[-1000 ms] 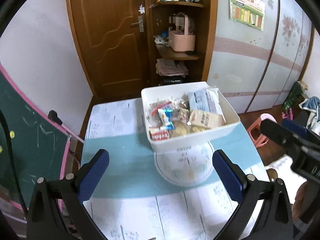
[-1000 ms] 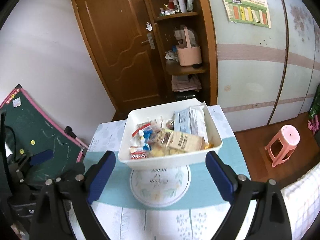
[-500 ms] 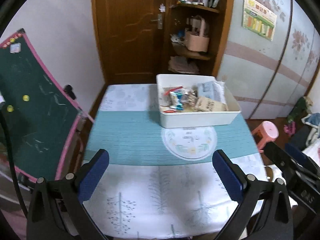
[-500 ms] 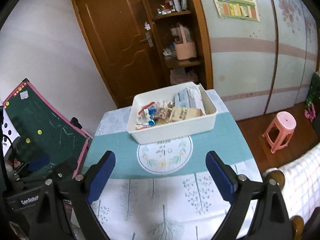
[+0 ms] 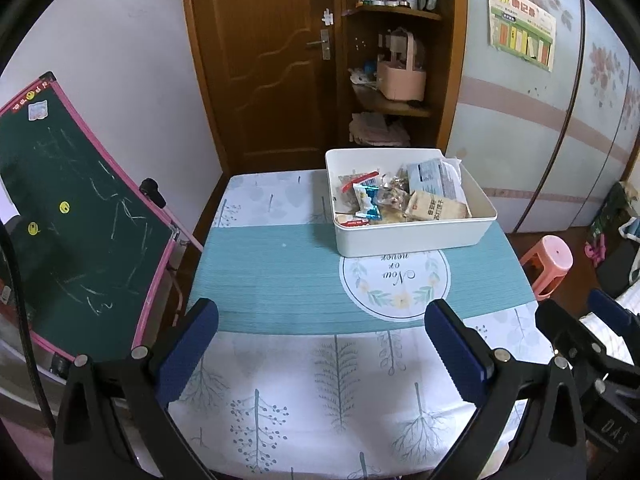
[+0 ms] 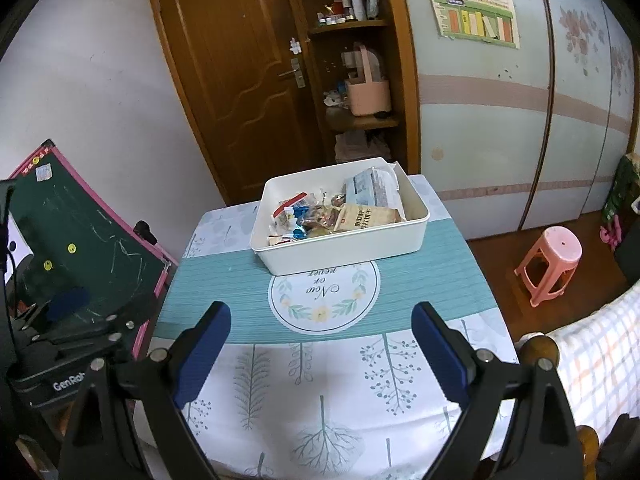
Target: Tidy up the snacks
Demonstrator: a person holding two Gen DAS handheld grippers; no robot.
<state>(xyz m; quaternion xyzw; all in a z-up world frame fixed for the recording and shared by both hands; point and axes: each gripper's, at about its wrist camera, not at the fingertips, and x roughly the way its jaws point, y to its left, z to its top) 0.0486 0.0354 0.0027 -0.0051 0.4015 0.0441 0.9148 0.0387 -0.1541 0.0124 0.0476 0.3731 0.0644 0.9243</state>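
A white plastic bin [image 5: 412, 236] [image 6: 352, 248] stands on the far right part of the table, full of several wrapped snacks [image 5: 400, 198] [image 6: 336, 208]: a tan cracker pack, a pale blue pack and small red and blue wrappers. My left gripper [image 5: 320, 344] hangs open over the near table edge, well short of the bin, with nothing between its blue pads. My right gripper [image 6: 320, 348] is open and empty too, equally far back. The right gripper shows at the left view's right edge [image 5: 580, 344].
The table wears a teal and white cloth [image 5: 280, 272] with a round printed mat [image 6: 324, 300]. A green chalkboard [image 5: 68, 216] leans at the left. A pink stool [image 6: 552, 264] stands on the floor at right. Behind are a wooden door [image 5: 272, 60] and shelves [image 5: 396, 80].
Both grippers have pulled back and up from the bin, which now looks smaller and farther. More of the near tablecloth shows. The bin and snacks have not moved.
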